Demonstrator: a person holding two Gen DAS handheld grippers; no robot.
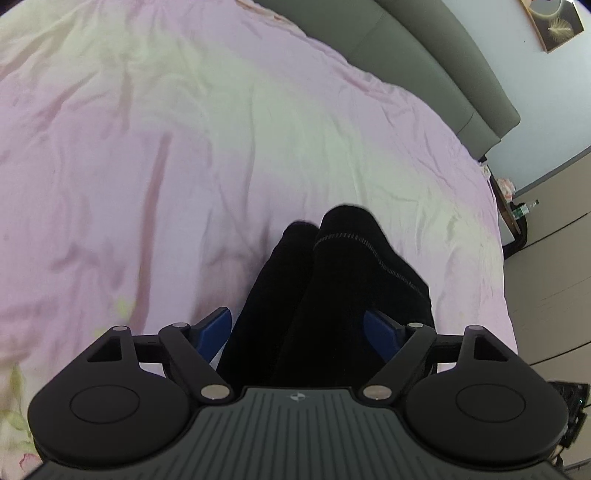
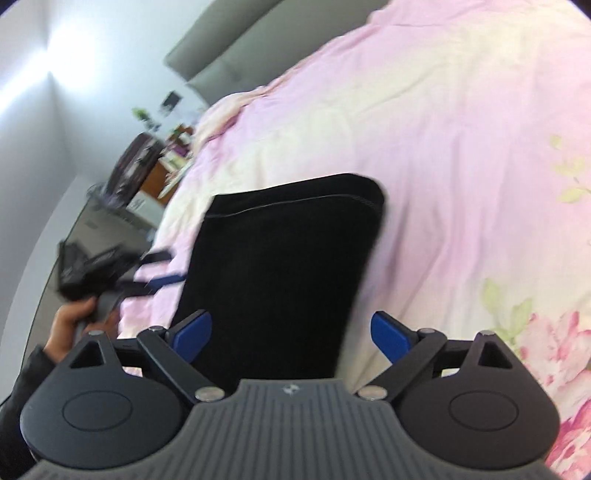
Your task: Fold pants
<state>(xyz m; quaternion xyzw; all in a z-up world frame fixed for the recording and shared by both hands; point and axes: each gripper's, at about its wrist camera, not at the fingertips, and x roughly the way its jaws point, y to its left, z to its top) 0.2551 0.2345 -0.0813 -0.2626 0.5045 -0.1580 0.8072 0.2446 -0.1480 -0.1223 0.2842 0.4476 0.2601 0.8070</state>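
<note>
Left wrist view: left gripper (image 1: 297, 332) stands apart astride the black pants (image 1: 332, 295), unclamped, near the bed (image 1: 147, 147) edge. Right wrist view: right gripper (image 2: 291, 336) likewise spread, pants (image 2: 280, 266) lying folded flat, apparently released to settle.

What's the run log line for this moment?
pants: folded, on bed | left gripper: open | right gripper: open

Bed (image 1: 184, 147), pink floral cover, wrinkled. Behind it: grey-green padded headboard (image 1: 443, 66); pale wall (image 2: 29, 110) (bright glare patch); framed picture (image 1: 557, 26) above. Beside bed: cluttered wooden nightstand (image 2: 155, 177); pale floor (image 1: 554, 295).
</note>
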